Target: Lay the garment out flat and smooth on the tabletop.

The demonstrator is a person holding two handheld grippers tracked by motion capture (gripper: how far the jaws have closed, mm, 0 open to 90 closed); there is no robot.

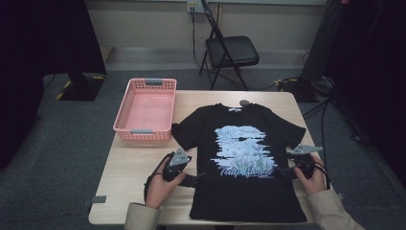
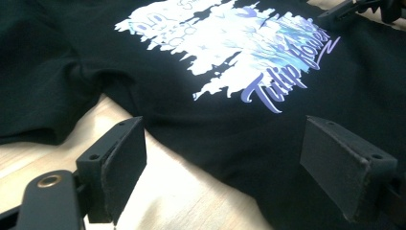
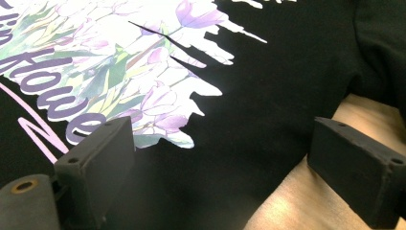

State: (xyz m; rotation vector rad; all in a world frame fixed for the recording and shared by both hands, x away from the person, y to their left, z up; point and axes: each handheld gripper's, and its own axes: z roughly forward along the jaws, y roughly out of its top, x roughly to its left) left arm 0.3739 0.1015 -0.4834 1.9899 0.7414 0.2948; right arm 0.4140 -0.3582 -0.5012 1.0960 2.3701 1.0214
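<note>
The left gripper (image 2: 225, 167) has its jaws spread wide, straddling the side hem of the black T-shirt (image 1: 244, 163): one jaw over bare wood, the other over cloth. In the high view this gripper (image 1: 198, 178) sits at the shirt's 9 o'clock edge, held by the left hand (image 1: 160, 187). The right gripper (image 3: 220, 167) is likewise wide, one jaw over the print's lower corner, the other over wood past the hem. In the high view it (image 1: 286, 171) meets the shirt's 3 o'clock edge, with the right hand (image 1: 313, 179) behind it. Whether either jaw touches the fabric cannot be told.

The T-shirt lies flat, front up, collar toward 12 o'clock, on the tabletop (image 1: 124, 167), its tulip print (image 1: 244, 151) at centre. A pink basket (image 1: 146, 109) stands at the shirt's 10 o'clock, just beside the sleeve. A black folding chair (image 1: 230, 50) stands on the floor beyond, at 12 o'clock.
</note>
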